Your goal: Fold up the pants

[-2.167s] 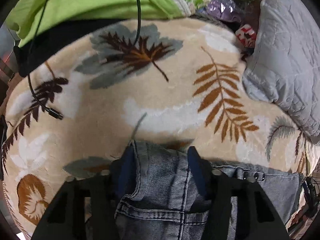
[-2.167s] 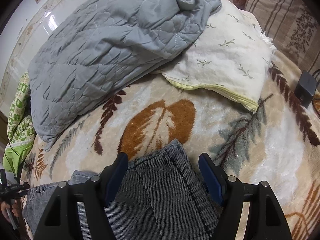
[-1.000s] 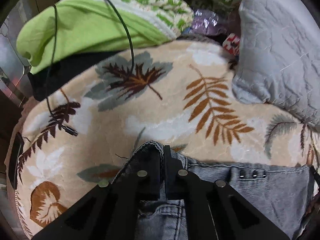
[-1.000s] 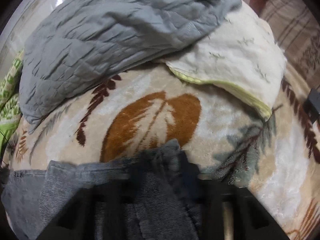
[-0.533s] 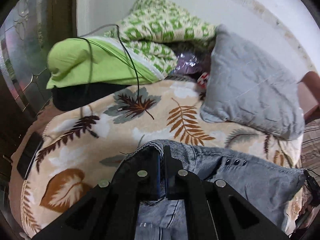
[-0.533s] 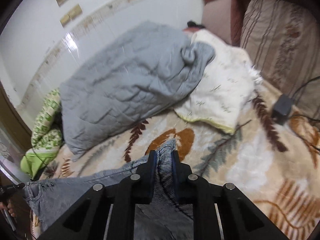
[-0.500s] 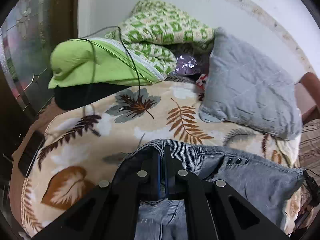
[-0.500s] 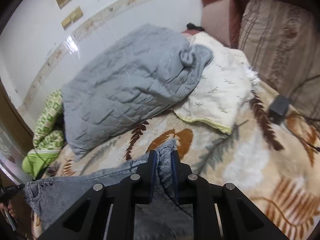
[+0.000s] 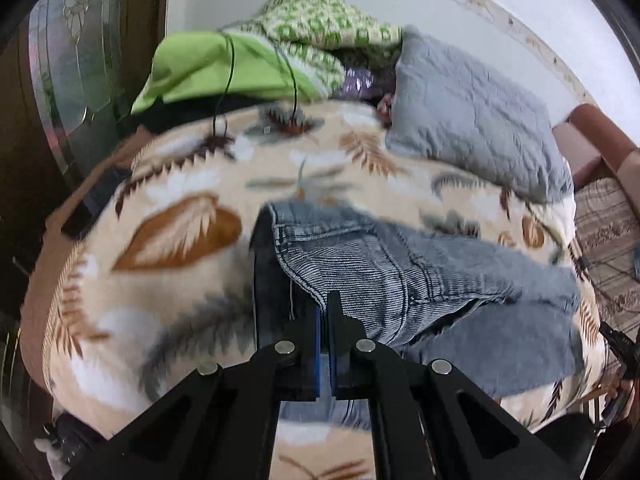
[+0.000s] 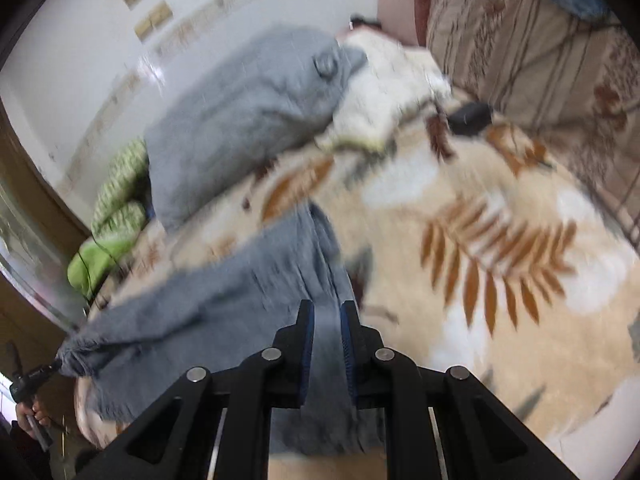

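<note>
I have one pair of pants [image 9: 400, 272], grey-blue denim, lifted off the bed [image 9: 168, 288] and strung between my two grippers. My left hand-held gripper [image 9: 324, 312] is clamped tight on the waistband end, its two pads pressed together with the denim edge pinched between them. My right hand-held gripper [image 10: 327, 320] grips the other end of the pants [image 10: 256, 296]; a band of cloth runs down between its two pads, which press on it from both sides. The long axis of the pants runs across the bed from one gripper to the other, sagging in the middle, with loose cloth hanging below the taut line. In the left wrist view the waistband sits nearest the camera and the legs trail away to the right. One leaf-patterned blanket [image 10: 500, 240] covers the bed. At the far side I count one grey quilted pillow [image 9: 472, 108], one cream pillow [image 10: 384, 92], and one bright green pillow [image 9: 216, 68] beside a green-and-white patterned cloth [image 9: 320, 20]. Both views are blurred.
</note>
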